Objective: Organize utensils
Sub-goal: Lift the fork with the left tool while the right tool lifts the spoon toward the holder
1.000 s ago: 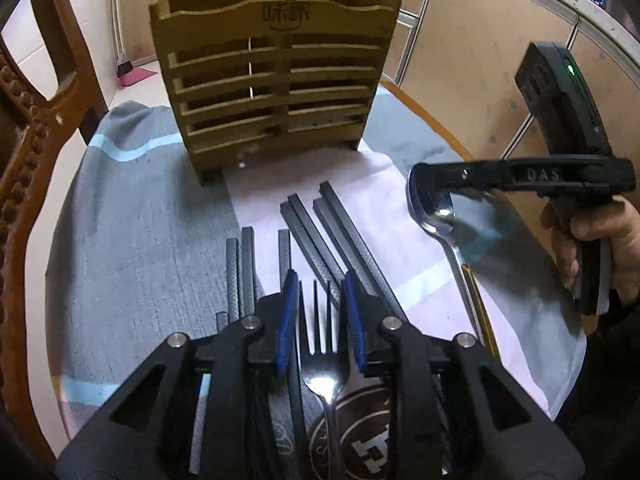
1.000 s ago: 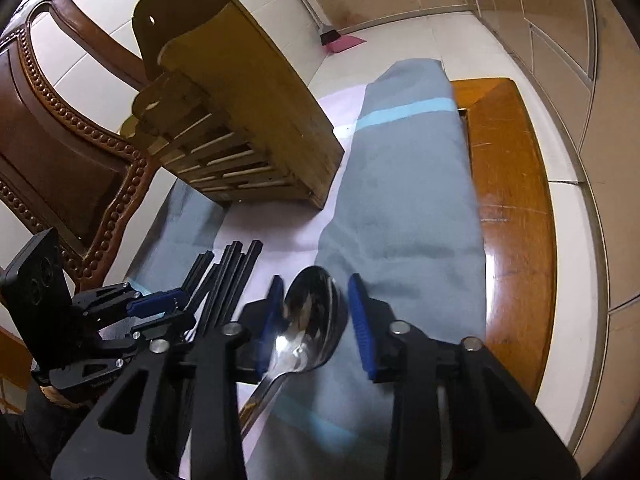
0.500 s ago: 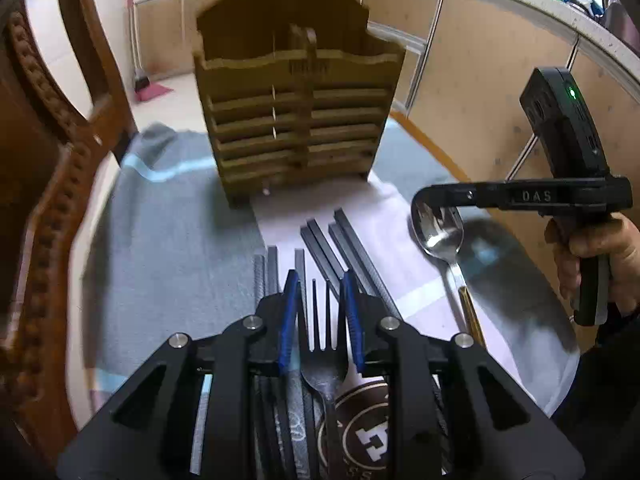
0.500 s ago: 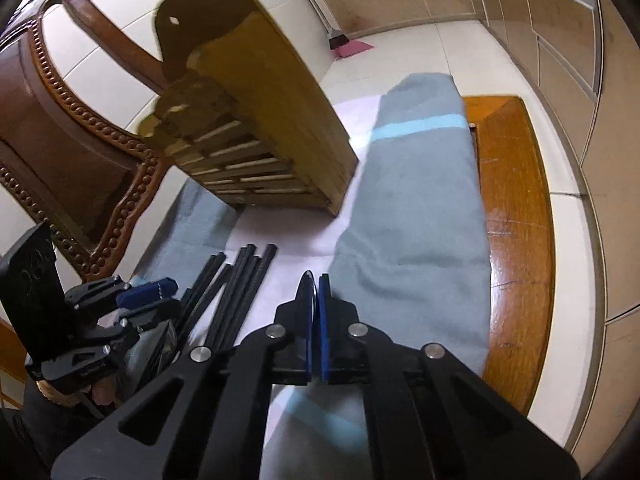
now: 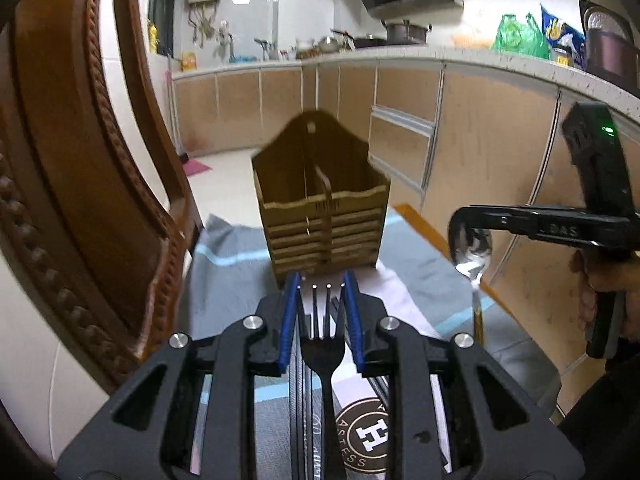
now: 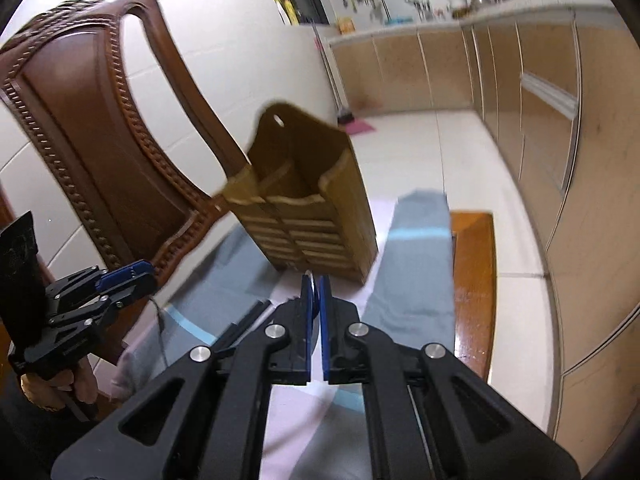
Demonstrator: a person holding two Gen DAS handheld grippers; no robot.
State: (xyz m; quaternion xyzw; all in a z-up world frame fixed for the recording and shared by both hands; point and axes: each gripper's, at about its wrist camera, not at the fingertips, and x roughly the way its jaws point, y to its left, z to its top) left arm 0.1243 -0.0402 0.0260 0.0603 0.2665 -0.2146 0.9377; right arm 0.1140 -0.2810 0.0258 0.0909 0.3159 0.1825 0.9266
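- Two carved wooden chair [image 5: 80, 184] posts and the chair back fill the left side of both views, close behind the table [image 6: 474, 280], whose bare wood edge shows past a grey cloth [image 6: 420, 264] with a pale blue stripe.
- One slatted wooden holder [image 5: 322, 216] stands upright on the cloth ahead of both grippers; a divider splits it into a left and a right compartment, and both look empty as far as the views show.
- Black chopsticks [image 6: 244, 322] lie loose on the cloth, below and between the two grippers.
- Right gripper [image 6: 316, 300]: clenched on the spoon [image 5: 472, 248], blue pads almost meeting around its bowl. The left view shows the spoon gripped at the bowl with the handle hanging down, lifted clear of the cloth and off to the right of the holder.
- Left gripper [image 5: 322, 308]: the fork [image 5: 322, 344] sits between the blue pads, tines pointing at the holder. A gap shows on each side of the tines, and I cannot tell whether the pads grip the fork lower down.
- Step in hand, as I judge it: carrying the spoon and fork toward the holder, with nothing stowed yet.
- Next move calls for bringing the spoon over one compartment, keeping the handle down and clear of the divider, lowering, then letting go.
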